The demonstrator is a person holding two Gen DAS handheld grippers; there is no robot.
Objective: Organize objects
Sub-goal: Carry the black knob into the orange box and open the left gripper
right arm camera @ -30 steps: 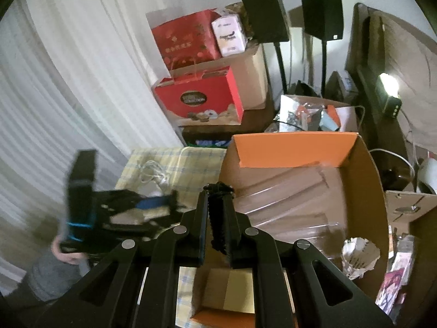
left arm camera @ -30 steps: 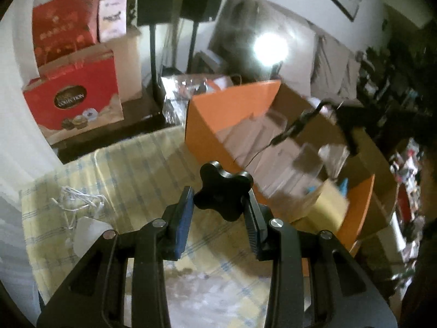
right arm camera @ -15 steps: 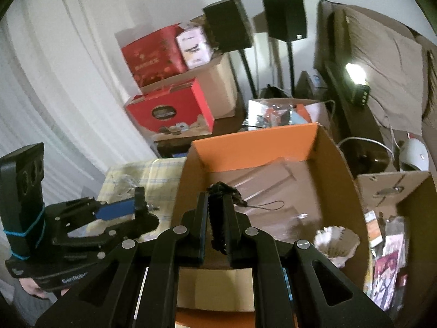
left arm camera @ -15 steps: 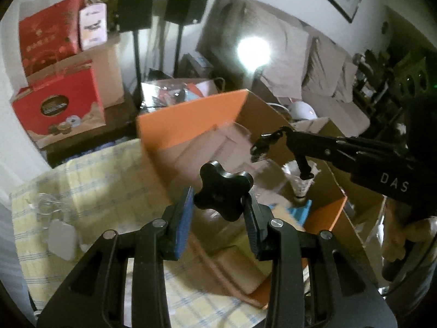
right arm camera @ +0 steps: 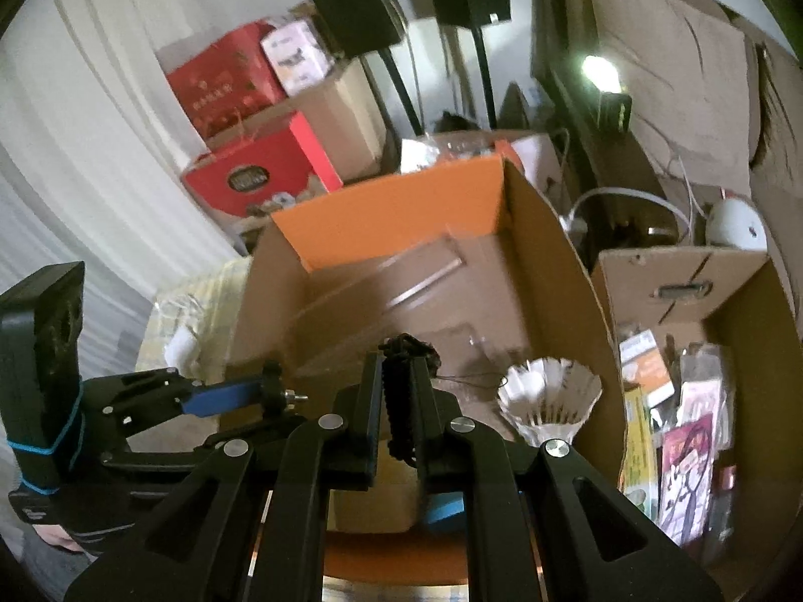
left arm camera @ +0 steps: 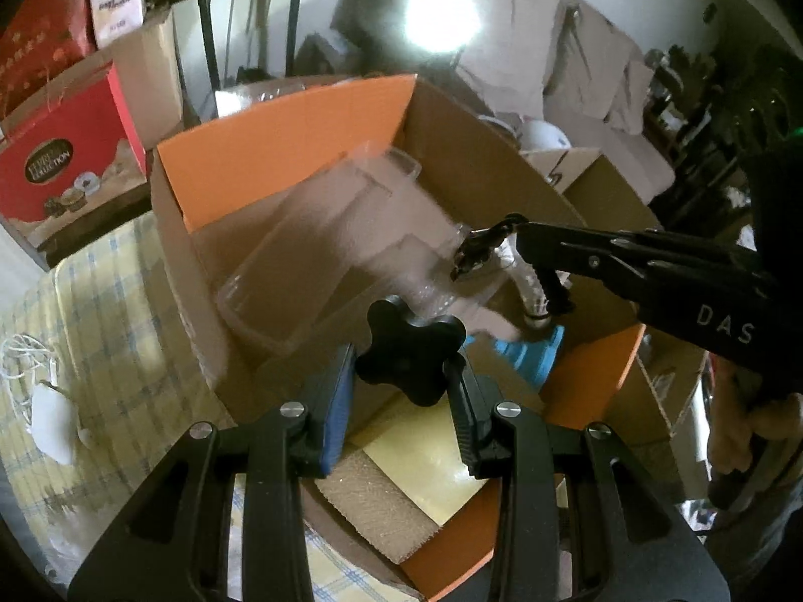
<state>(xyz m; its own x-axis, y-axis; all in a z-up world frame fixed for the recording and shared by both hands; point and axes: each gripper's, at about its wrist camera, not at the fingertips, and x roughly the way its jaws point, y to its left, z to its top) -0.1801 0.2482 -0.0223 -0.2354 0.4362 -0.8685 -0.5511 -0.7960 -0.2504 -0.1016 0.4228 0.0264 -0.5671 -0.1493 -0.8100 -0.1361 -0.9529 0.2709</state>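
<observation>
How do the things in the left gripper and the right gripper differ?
The left gripper holds a black star-shaped knob, chunky and rigid with rounded lobes, and its jaws stand well apart around it. The right gripper is shut on a black braided cord, thin and flexible, pinched between nearly closed jaws, with a fine string trailing off. Both are black, and both hang over the open orange-flapped cardboard box.

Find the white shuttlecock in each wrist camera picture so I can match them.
Left wrist: shuttlecock right of centre, mostly hidden behind the right gripper.
Right wrist: shuttlecock lower right of centre, inside the cardboard box.
Shared landmark: the box's orange flap.
</observation>
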